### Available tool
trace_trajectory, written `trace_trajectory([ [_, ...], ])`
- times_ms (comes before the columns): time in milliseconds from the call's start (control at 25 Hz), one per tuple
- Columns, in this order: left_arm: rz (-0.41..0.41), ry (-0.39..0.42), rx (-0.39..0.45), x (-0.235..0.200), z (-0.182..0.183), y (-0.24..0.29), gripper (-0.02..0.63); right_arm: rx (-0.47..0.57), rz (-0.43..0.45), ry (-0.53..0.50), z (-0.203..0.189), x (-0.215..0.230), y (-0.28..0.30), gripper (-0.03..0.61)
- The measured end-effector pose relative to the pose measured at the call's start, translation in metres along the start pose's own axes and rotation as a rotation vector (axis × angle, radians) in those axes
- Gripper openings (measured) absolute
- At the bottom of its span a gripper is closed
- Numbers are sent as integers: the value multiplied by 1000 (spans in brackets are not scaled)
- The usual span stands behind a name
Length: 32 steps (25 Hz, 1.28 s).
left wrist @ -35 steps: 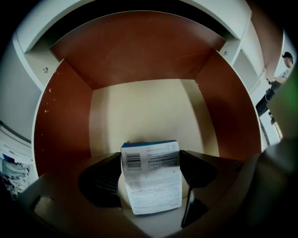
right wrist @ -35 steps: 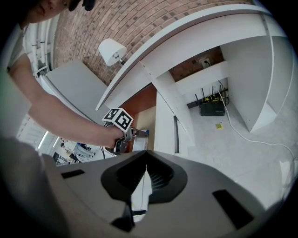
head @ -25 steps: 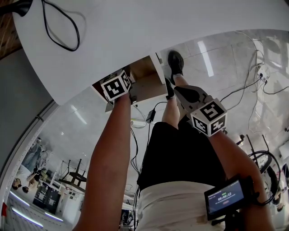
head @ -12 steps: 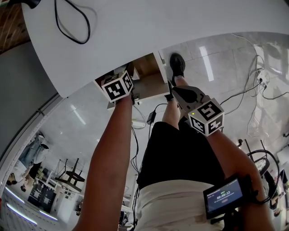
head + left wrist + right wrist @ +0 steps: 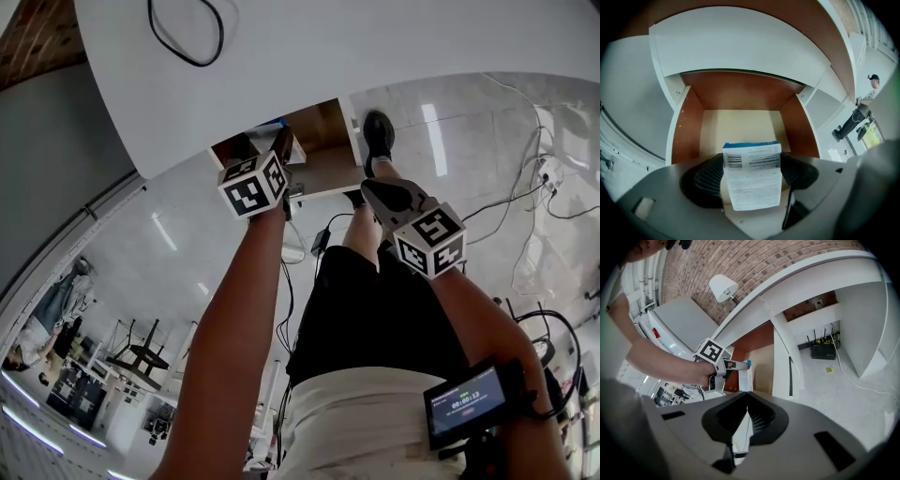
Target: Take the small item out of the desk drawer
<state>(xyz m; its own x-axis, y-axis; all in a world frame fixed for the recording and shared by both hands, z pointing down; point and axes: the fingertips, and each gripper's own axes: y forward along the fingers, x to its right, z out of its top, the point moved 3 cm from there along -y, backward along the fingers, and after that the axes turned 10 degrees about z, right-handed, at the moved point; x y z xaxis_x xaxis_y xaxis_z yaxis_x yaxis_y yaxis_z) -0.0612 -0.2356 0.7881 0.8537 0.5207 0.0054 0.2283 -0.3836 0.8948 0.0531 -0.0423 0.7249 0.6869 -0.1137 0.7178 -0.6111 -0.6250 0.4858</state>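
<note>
From here the drawer (image 5: 739, 129) stands open below the surface (image 5: 394, 47), and I have free room straight down onto its pale floor. Brown side walls close it left and right; the surface's white edge overhangs the back. The box (image 5: 752, 185) clamped in the left gripper (image 5: 752, 161) blocks the front middle. The right gripper (image 5: 386, 195), jaws together, crowds the drawer's right front corner, beside the person's leg (image 5: 358, 234).

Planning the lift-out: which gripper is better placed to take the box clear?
Left. The left gripper is clamped on the box at the open drawer; the right gripper is shut and empty.
</note>
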Motion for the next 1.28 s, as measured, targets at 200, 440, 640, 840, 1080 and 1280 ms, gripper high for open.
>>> trace_trajectory([
  [200,-16,-42,23,-1,-3,-16,380,-27,15,-28,-5,-11,0,6],
  [440,-38,-90,61,-6,-3,-36,380,-47,15,-60,-2,-20,2,6],
  [640,-42,-135,84,-10,-2,-52,380,-55,2,-73,5,-20,-2,6],
  [840,-45,-167,96,-18,-4,-69,380,-66,-2,-97,13,-28,0,6],
  [1080,-50,-182,106,-18,-8,-89,380,-61,-8,-110,21,-36,-5,6],
  [1280,-51,-194,119,-17,-7,-106,380,-60,-10,-126,24,-43,-9,6],
])
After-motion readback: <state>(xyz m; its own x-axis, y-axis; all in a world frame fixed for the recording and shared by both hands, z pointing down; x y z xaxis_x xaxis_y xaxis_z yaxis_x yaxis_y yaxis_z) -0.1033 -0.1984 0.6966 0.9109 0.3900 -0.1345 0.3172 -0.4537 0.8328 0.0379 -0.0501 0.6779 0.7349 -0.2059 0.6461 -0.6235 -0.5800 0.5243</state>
